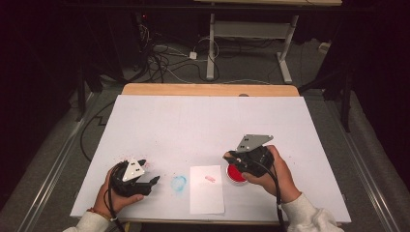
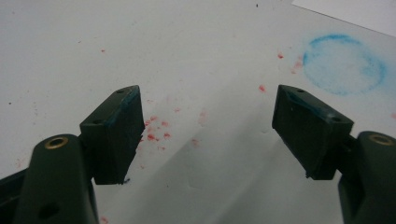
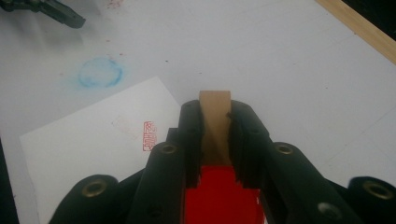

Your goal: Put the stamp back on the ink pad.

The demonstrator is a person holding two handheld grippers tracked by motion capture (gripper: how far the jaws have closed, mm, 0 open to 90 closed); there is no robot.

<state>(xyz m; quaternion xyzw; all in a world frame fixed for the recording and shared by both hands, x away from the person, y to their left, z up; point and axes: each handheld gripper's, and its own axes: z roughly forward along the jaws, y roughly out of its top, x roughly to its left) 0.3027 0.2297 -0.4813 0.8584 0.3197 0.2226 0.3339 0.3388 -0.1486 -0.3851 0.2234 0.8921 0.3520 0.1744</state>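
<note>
The right tongs (image 3: 215, 122) are clenched on a tan rectangular wooden stamp block (image 3: 215, 116), held at lower centre of the right gripper view over the round red ink pad (image 1: 236, 173). To ink well, press the block flat and straight down. The white paper sheet (image 1: 207, 191), beside the pad, already bears a red imprint (image 3: 149, 136). The left tongs (image 2: 208, 121) rest released on the white worktop (image 1: 203, 121).

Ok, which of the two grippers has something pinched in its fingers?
The right gripper: its fingers clamp a tan wooden stamp above the red ink pad. The left gripper is open.
</note>
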